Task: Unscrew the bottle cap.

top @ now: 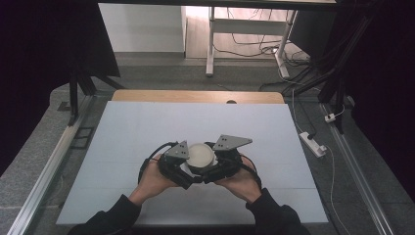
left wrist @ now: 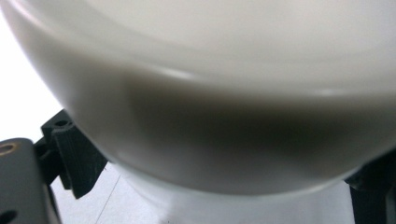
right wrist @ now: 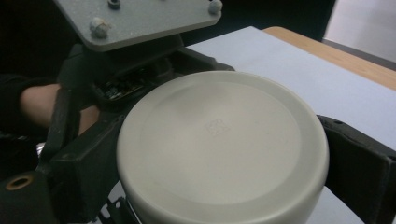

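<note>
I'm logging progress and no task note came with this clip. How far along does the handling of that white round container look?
Done: both grippers have reached the white round plastic container near the table's front. In hand: the left gripper and the right gripper flank it, with black jaws at either side in the right gripper view. Left: where it goes can't be told; the pale grey table shows no destination.

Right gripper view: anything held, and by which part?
Yes: a white round container, its flat face up, clamped across its side wall between the right gripper's jaws. The left gripper closes on it too.
</note>
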A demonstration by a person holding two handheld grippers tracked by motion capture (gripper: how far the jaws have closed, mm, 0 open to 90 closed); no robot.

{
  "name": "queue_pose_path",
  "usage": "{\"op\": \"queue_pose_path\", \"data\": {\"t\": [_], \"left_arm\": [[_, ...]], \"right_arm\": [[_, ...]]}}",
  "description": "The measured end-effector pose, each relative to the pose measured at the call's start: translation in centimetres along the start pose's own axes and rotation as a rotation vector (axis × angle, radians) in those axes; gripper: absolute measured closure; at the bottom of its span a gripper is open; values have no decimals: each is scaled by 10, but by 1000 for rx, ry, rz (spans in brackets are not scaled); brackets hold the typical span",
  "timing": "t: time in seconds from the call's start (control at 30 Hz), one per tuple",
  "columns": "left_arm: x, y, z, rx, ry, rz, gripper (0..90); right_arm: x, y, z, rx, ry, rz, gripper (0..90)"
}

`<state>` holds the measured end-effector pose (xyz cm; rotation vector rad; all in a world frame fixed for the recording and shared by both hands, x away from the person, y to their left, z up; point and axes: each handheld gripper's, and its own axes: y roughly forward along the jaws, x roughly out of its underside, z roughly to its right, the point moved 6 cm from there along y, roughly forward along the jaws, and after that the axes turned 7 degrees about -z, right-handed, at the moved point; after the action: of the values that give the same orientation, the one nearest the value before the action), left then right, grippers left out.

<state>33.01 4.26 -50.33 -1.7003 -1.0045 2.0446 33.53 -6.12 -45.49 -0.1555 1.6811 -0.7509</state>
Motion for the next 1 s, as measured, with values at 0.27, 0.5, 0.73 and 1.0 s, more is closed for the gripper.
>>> {"op": "queue_pose_path", "data": {"t": [0.27,0.5,0.73,1.0], "left_arm": [[-1,4,5,43,28,-6,73],[0,1,0,-2,-9,4,73],[1,-2,-7,-71,-58,4,73],[-1,0,-5,-92,-75,2,74]], "right_arm": [[5,-5,7,-180,-72,-4,71],[4,0,7,-132,-19,-1,0],[-2,1,4,17,39,21,0],[-3,9,-1,106,18,11,33]]}}
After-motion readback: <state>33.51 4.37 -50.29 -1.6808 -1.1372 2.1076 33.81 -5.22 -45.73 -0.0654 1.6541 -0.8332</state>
